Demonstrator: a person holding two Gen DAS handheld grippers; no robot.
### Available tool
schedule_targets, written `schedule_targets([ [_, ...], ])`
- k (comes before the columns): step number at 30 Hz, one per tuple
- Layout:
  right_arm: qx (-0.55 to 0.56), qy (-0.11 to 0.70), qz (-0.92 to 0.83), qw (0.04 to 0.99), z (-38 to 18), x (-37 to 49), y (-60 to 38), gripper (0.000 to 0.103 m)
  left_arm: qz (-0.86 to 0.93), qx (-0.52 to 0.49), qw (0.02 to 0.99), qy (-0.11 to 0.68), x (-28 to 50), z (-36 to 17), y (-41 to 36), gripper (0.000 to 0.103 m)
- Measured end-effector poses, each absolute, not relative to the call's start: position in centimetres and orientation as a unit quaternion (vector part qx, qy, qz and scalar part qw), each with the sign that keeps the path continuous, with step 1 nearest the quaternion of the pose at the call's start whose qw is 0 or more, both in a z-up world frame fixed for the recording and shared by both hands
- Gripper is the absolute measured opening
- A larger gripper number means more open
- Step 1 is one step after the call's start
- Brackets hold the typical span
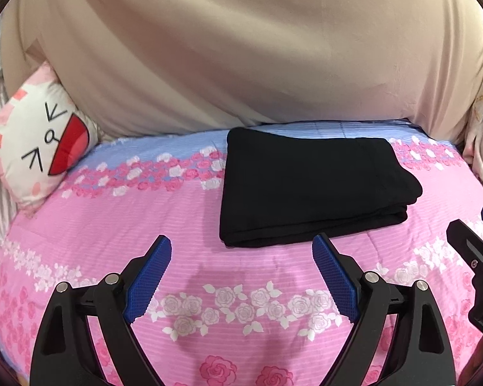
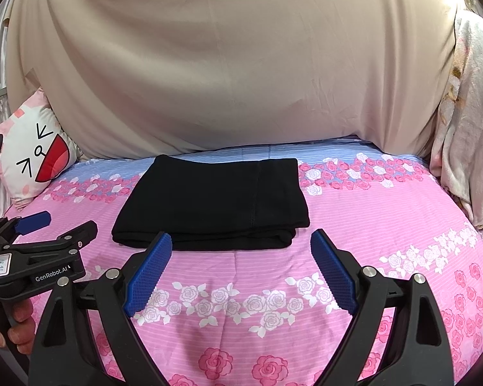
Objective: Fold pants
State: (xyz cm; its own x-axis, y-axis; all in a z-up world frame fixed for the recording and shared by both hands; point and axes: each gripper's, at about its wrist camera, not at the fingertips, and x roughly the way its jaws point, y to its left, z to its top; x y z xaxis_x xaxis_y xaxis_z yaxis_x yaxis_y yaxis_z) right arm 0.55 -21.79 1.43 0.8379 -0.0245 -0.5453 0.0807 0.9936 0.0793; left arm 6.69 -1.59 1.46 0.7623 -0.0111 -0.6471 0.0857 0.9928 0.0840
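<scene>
Black pants (image 1: 309,186) lie folded into a flat rectangular stack on the pink floral bedspread (image 1: 209,257), also in the right wrist view as the pants (image 2: 212,202). My left gripper (image 1: 241,247) hovers open just short of the stack's near edge, nothing between its blue pads. My right gripper (image 2: 241,241) stands open too, its tips close to the stack's near edge and empty. In the right wrist view the left gripper (image 2: 48,225) shows at the left, a hand holding it. The right gripper's tip (image 1: 476,225) shows at the right edge of the left wrist view.
A cartoon cat pillow (image 1: 32,141) leans at the bed's back left. A beige sheet (image 1: 241,48) hangs behind the bed. A floral blanket (image 2: 467,112) is bunched at the right. Bare bedspread (image 2: 386,225) spreads around the pants.
</scene>
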Motion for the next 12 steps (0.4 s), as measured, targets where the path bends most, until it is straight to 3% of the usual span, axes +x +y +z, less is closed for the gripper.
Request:
schedule_targets([
  [12, 0.049, 0.285, -0.032, 0.957, 1.2, 0.9, -22.1, 0.086, -0.031, 0.035, 0.924, 0.379, 8.1, 0.8, -0.6, 0.086],
])
